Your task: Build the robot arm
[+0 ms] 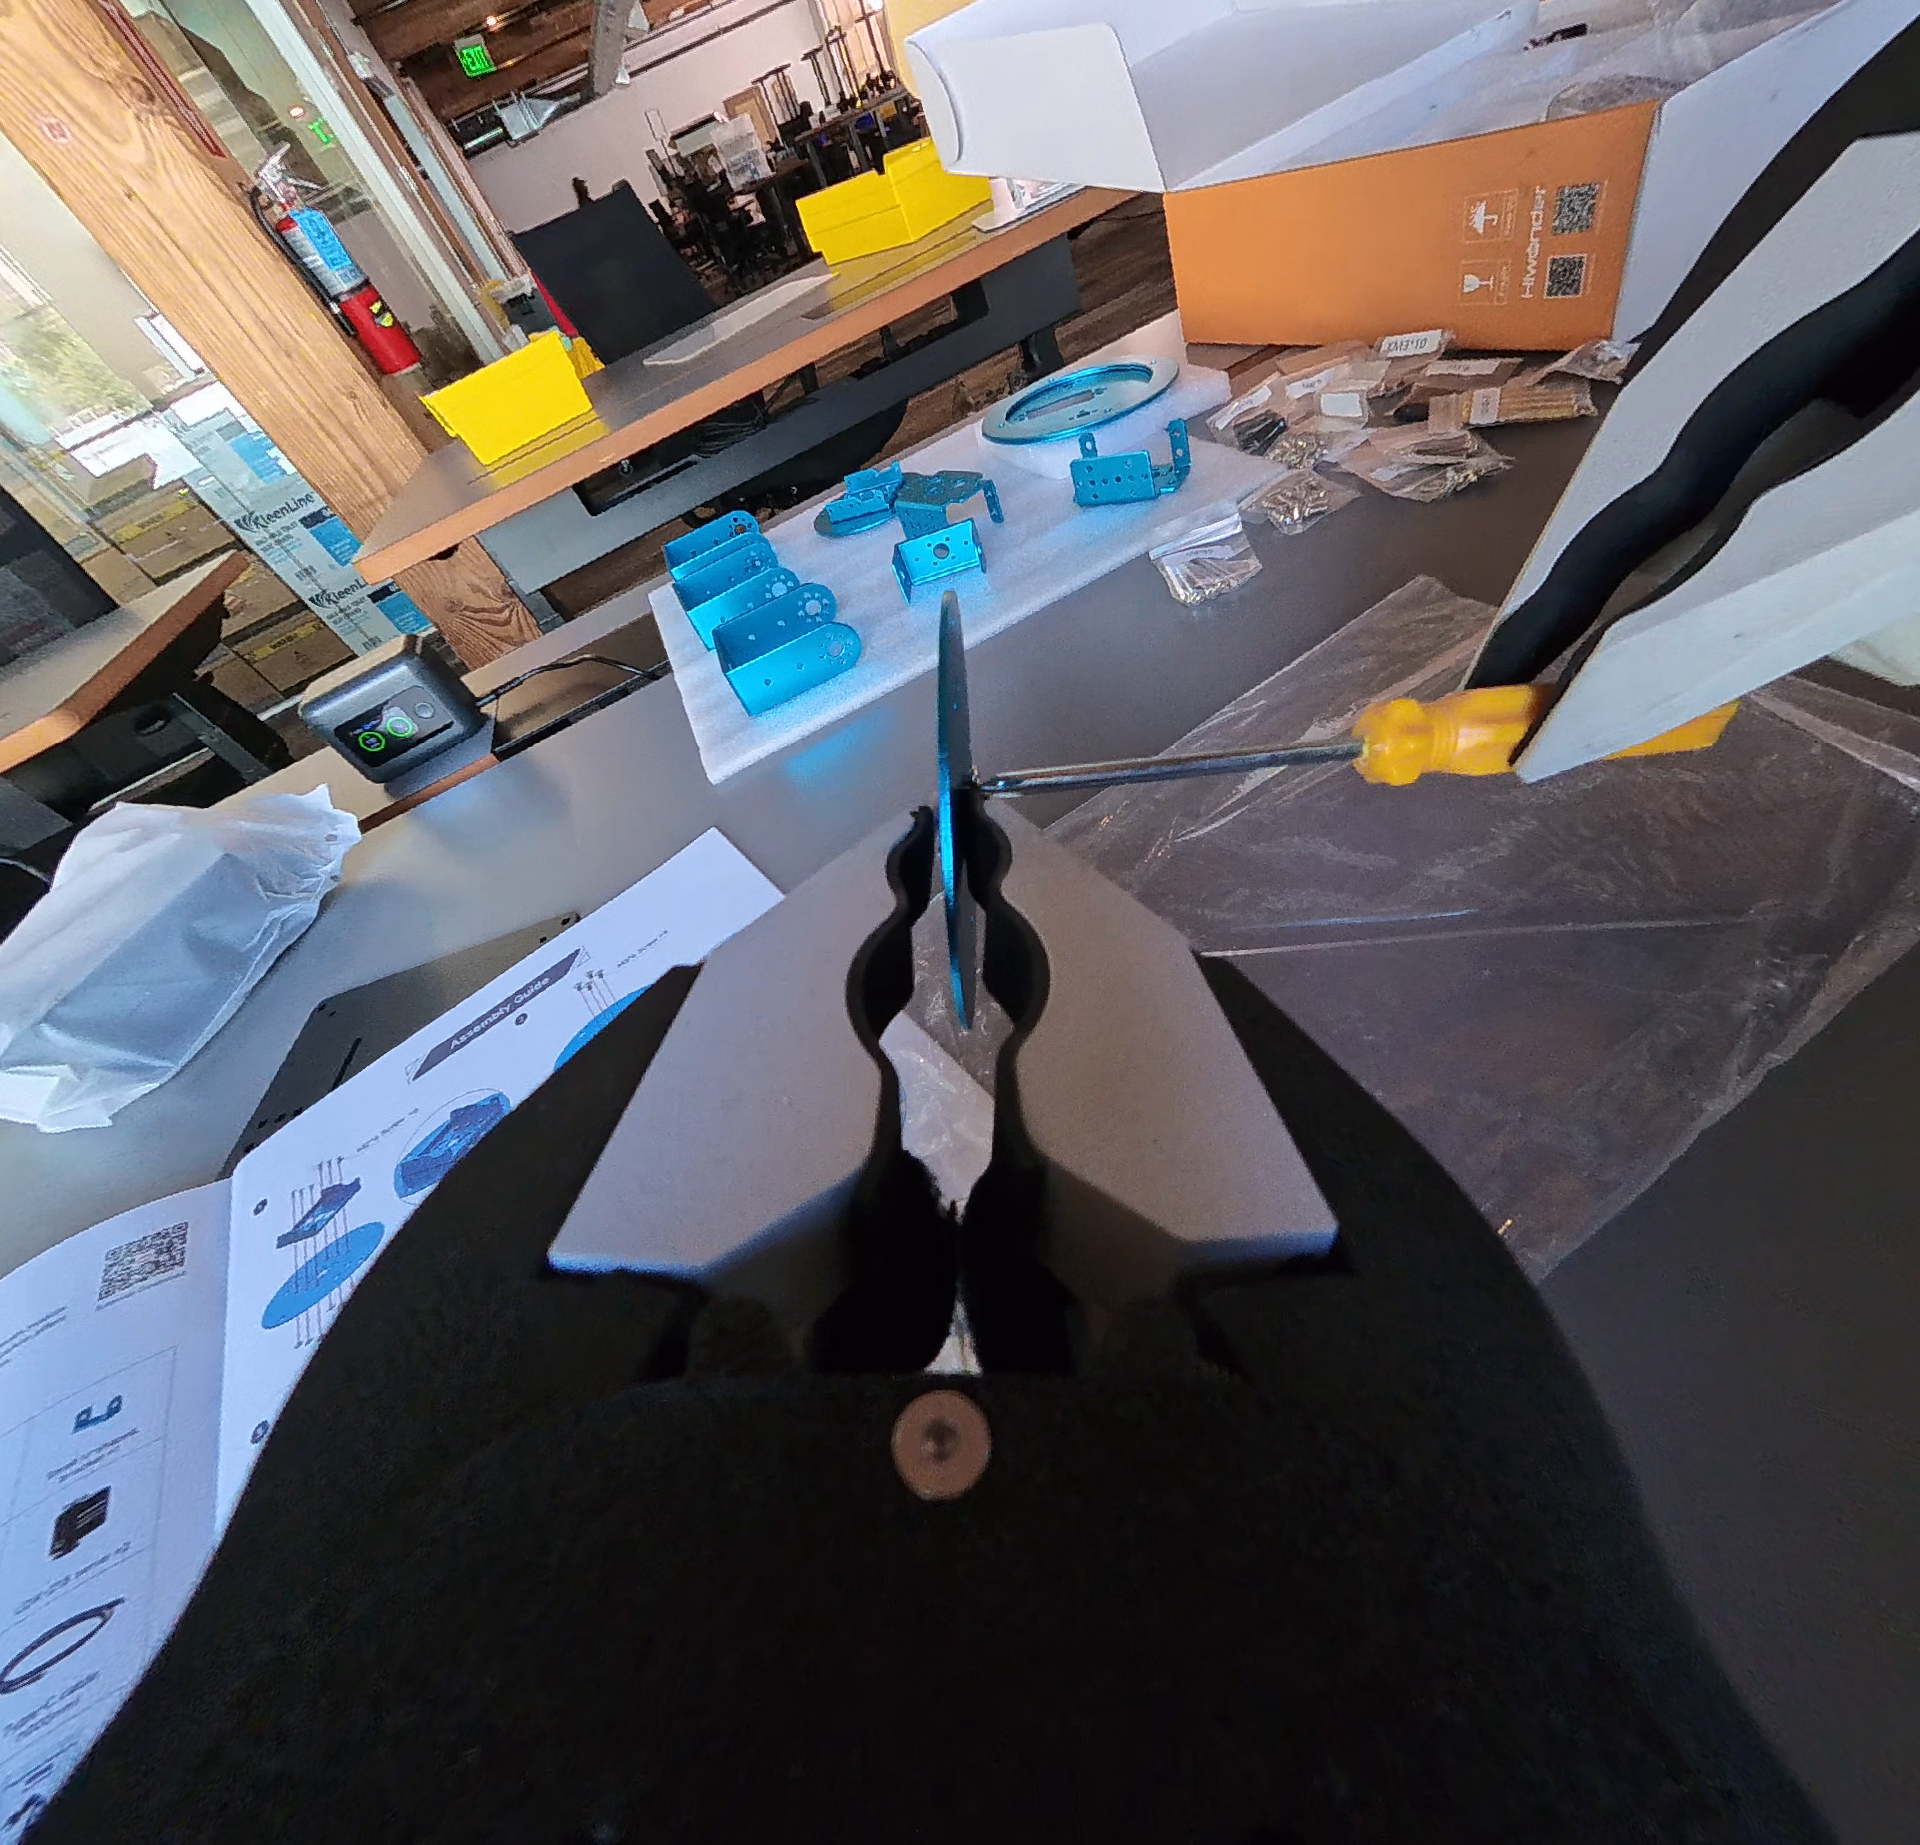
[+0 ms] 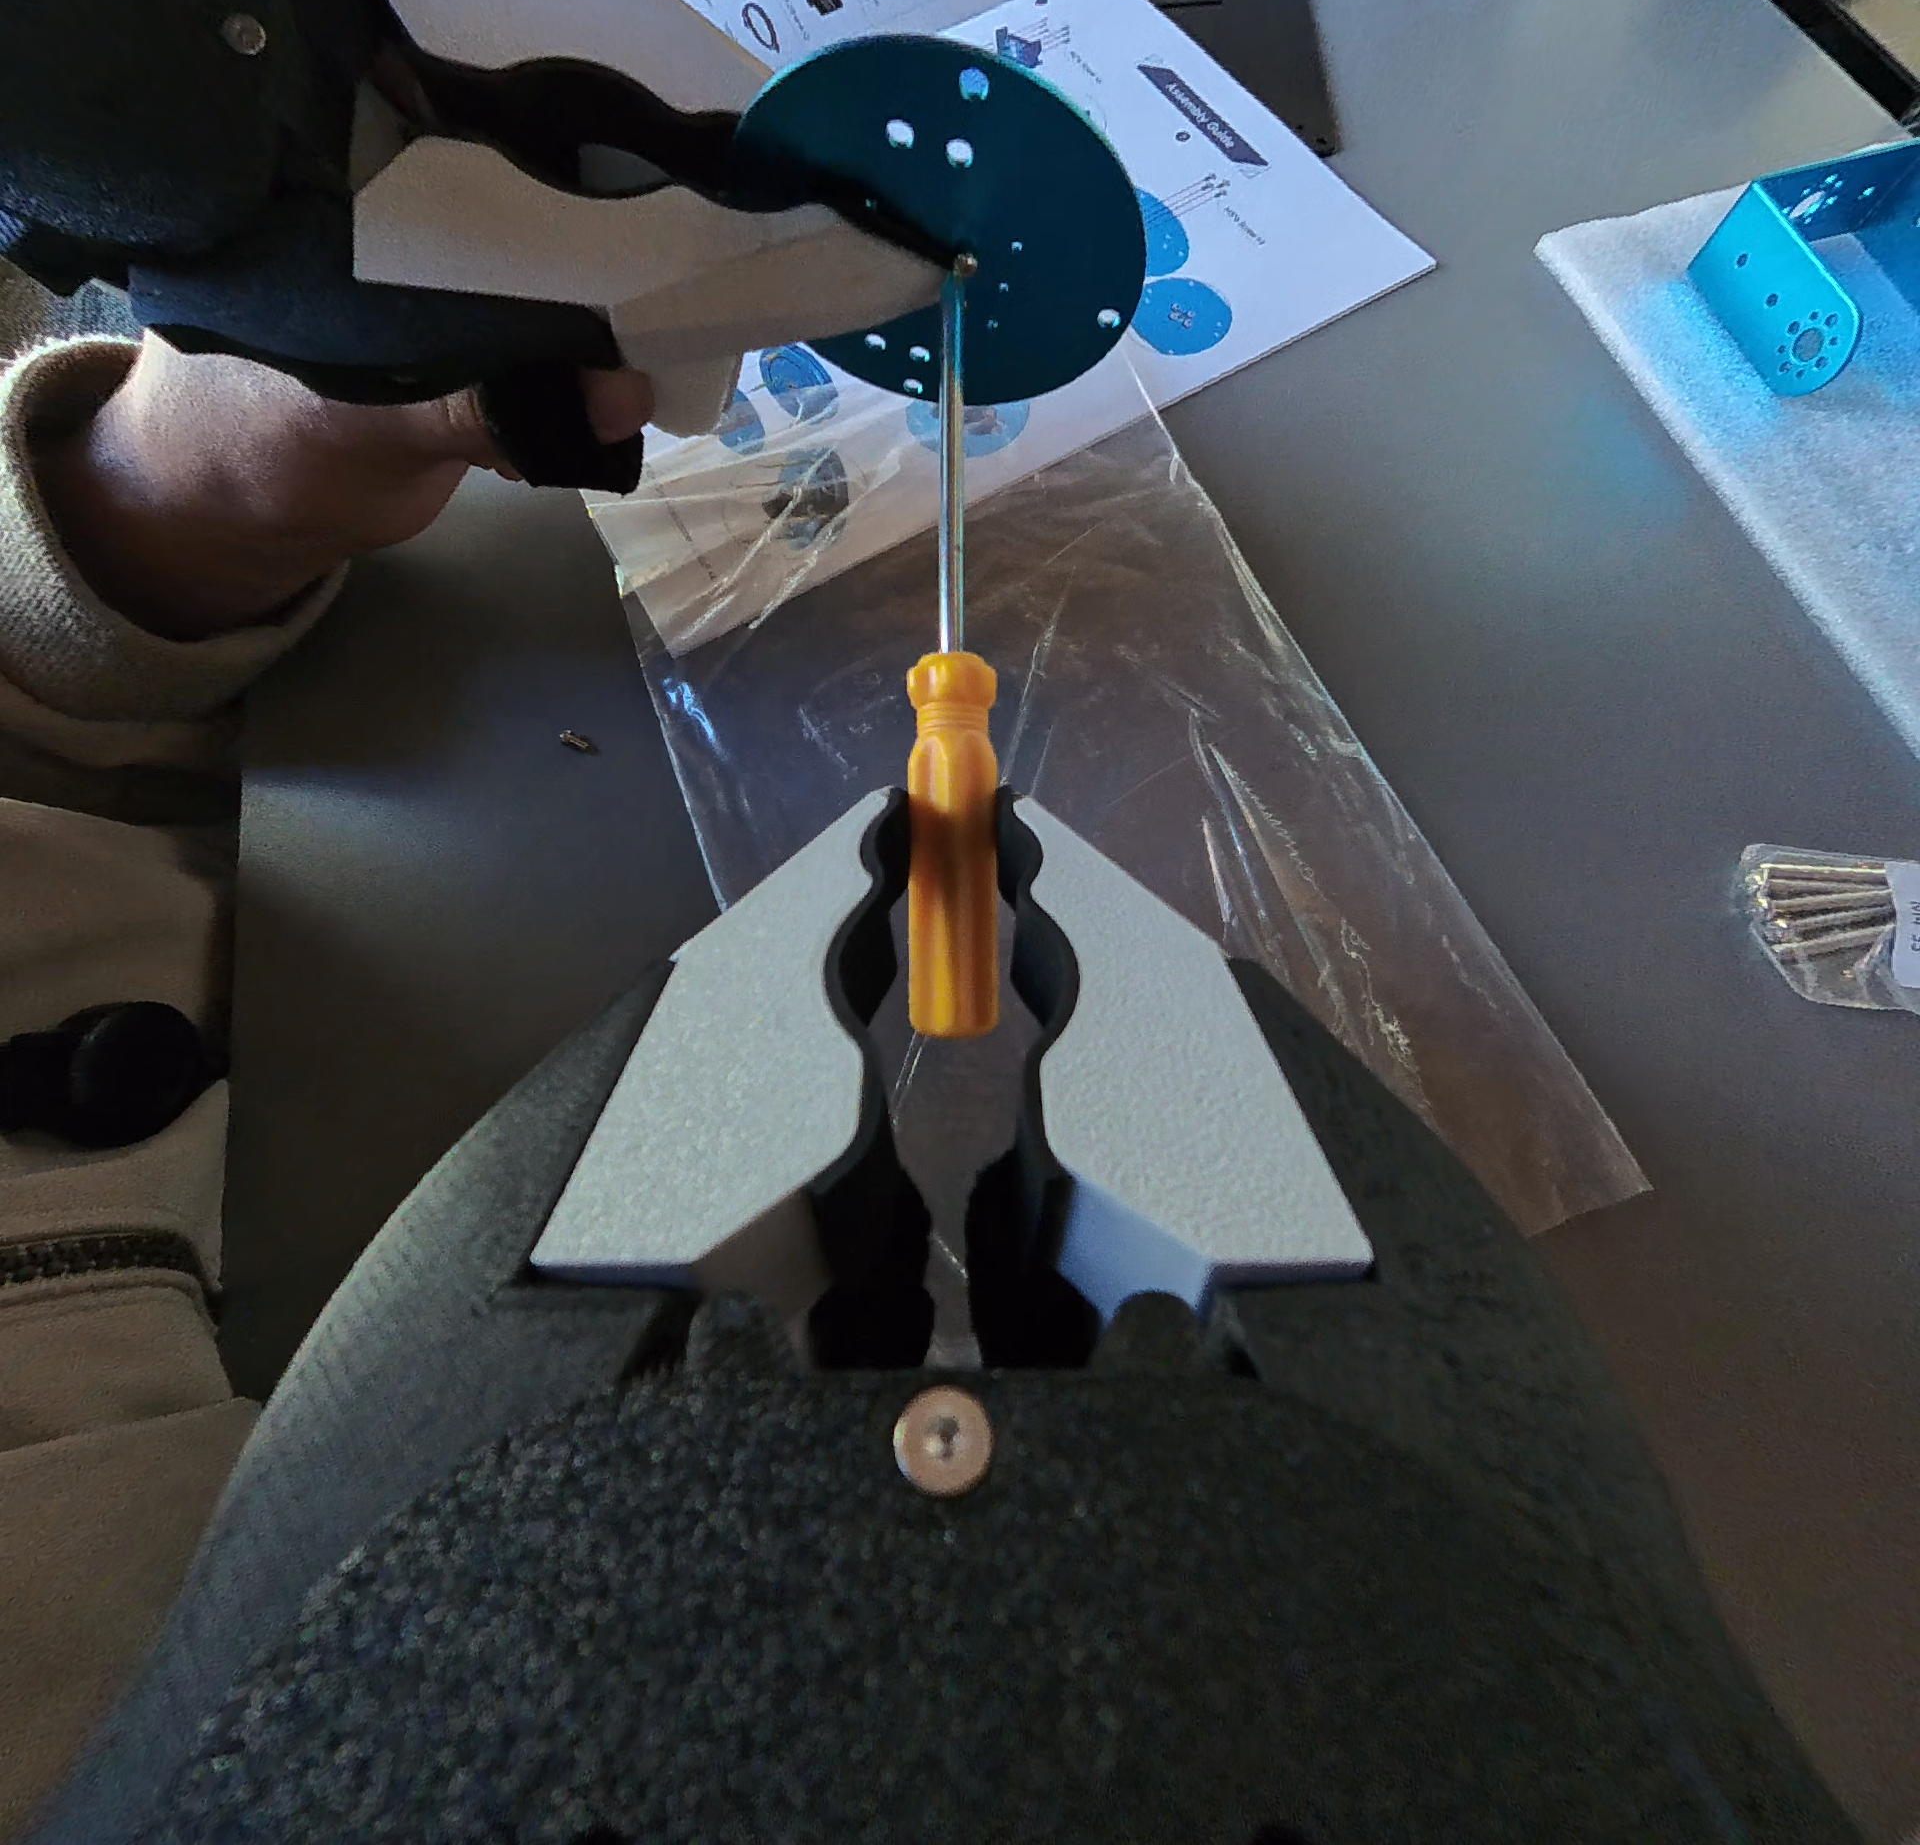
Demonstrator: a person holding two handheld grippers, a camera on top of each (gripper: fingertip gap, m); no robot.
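My left gripper [image 1: 953,839] is shut on a thin blue round metal disc [image 1: 954,756] and holds it on edge above the grey table [image 1: 582,819]. In the right wrist view the disc [image 2: 997,195] faces me, with several holes. My right gripper [image 2: 951,808] is shut on the orange handle of a small screwdriver [image 2: 951,860]. Its steel shaft [image 2: 951,486] runs to a small screw [image 2: 966,261] near the disc's middle, and its tip touches that screw. The screwdriver [image 1: 1434,725] and right gripper [image 1: 1621,715] also show at the right of the left wrist view.
A white foam sheet [image 1: 1039,683] carries several blue metal brackets [image 1: 769,611] and a blue ring [image 1: 1086,398]. Bags of screws [image 1: 1351,434], an orange box [image 1: 1403,237], an open instruction booklet [image 1: 343,1172], clear plastic bags [image 2: 1195,756] and a loose screw [image 2: 577,742] lie on the table. Left tips to right tips: about 10 centimetres.
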